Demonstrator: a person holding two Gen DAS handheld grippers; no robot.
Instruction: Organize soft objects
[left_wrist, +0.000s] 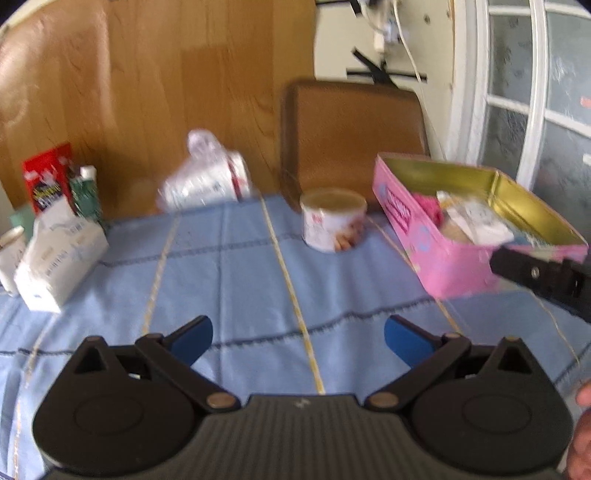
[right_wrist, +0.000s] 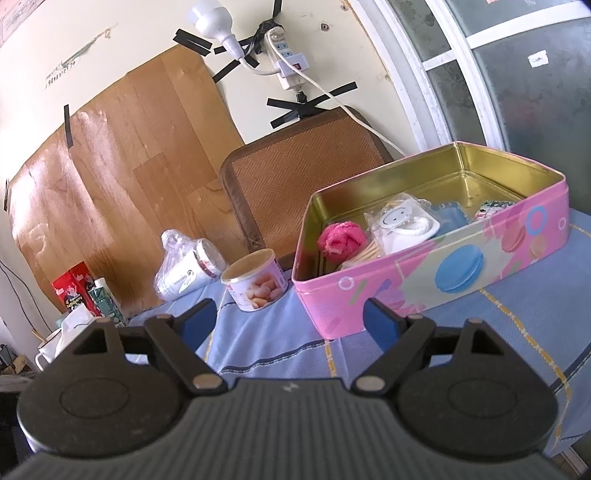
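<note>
Blue woven tablecloth | rectangular pink tin, fuzzy pompom inside

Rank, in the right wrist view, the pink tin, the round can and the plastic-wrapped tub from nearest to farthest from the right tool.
Measured from the right tool, which is open and empty:
1. Pink tin, just ahead on the right, its near corner by the right finger.
2. Round can, ahead, left of the tin.
3. Plastic-wrapped tub, farther back on the left, near the wall.

place: home | signs: tablecloth, snack tin, tissue box, chair
</note>
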